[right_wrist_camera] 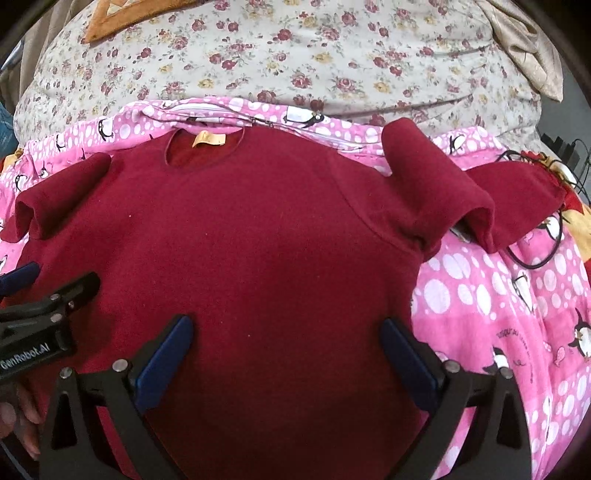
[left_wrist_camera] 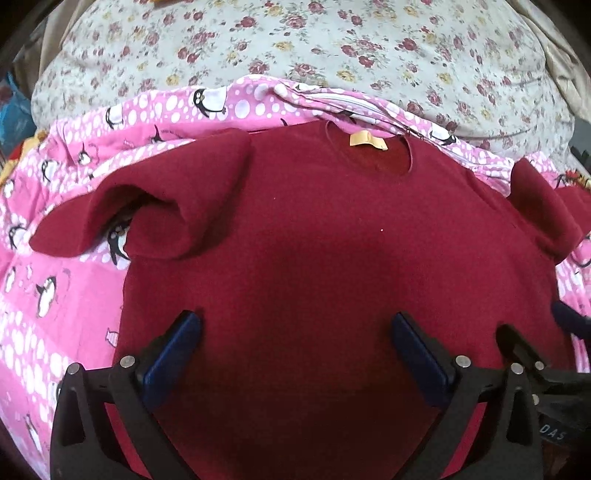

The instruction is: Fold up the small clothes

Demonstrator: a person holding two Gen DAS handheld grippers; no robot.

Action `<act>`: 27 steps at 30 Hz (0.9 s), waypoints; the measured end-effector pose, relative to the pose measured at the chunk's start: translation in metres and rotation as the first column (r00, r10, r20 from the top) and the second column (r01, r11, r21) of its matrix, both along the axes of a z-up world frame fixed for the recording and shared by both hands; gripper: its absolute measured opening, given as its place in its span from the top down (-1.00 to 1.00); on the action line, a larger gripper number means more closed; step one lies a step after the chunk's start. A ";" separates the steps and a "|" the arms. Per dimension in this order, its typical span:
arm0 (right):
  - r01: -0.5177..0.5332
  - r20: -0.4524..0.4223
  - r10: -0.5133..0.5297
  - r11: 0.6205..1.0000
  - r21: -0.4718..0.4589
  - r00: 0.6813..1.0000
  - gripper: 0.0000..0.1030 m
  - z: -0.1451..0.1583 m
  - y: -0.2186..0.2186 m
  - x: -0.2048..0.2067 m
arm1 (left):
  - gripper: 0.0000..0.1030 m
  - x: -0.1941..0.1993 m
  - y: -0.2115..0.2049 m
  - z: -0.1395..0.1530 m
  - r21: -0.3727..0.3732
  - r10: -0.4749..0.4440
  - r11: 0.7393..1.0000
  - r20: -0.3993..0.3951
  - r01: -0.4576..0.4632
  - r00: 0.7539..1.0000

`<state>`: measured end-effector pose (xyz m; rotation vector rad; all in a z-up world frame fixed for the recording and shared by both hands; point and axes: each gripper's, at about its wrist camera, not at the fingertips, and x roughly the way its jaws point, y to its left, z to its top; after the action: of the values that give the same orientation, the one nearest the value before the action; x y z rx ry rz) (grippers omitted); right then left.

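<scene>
A dark red sweater (left_wrist_camera: 325, 240) lies flat on a pink penguin blanket (left_wrist_camera: 48, 295), neck and yellow label (left_wrist_camera: 367, 140) at the far side. Its sleeves are bunched and folded at both shoulders (left_wrist_camera: 155, 206). My left gripper (left_wrist_camera: 295, 332) is open and empty, hovering over the sweater's lower body. The same sweater (right_wrist_camera: 240, 240) fills the right wrist view. My right gripper (right_wrist_camera: 286, 336) is open and empty over the lower body, towards the right side. The left gripper (right_wrist_camera: 40, 291) shows at the left edge of the right wrist view.
A floral sheet (left_wrist_camera: 295, 40) covers the bed beyond the pink blanket (right_wrist_camera: 498, 302). An orange-brown item (right_wrist_camera: 122, 14) lies at the far left. A black cable (right_wrist_camera: 546, 243) loops by the right sleeve (right_wrist_camera: 443, 195).
</scene>
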<state>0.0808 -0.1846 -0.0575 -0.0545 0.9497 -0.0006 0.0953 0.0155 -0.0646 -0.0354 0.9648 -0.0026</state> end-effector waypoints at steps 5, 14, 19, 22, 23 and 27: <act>0.007 0.011 -0.007 1.000 0.018 1.000 -0.99 0.000 -0.001 -0.002 | -0.77 -0.002 -0.002 -0.001 0.007 -0.009 1.000 0.005 0.009 1.000; 0.012 0.021 -0.012 1.000 0.010 1.000 -0.99 0.001 0.000 -0.004 | -0.77 -0.003 -0.003 -0.001 0.022 -0.011 1.000 0.014 0.010 1.000; 0.013 0.022 -0.013 1.000 -0.004 1.000 -0.99 0.001 0.001 -0.004 | -0.77 -0.003 -0.005 -0.001 0.034 -0.013 0.999 0.025 0.012 1.000; 0.013 0.022 -0.013 1.000 -0.006 1.000 -0.99 0.001 0.002 -0.004 | -0.77 -0.003 -0.005 -0.001 0.033 -0.013 0.999 0.024 0.012 1.000; 0.013 0.023 -0.013 1.000 -0.007 1.000 -0.99 0.001 0.002 -0.005 | -0.77 -0.003 -0.005 -0.002 0.033 -0.013 0.999 0.024 0.012 1.000; 0.013 0.024 -0.012 1.000 -0.009 1.000 -0.99 0.001 0.001 -0.005 | -0.77 -0.003 -0.004 -0.001 0.033 -0.013 0.999 0.025 0.012 1.000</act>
<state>0.0763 -0.1834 -0.0563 -0.0567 0.9258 -0.0172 0.0918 0.0110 -0.0660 0.0011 0.9401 0.0013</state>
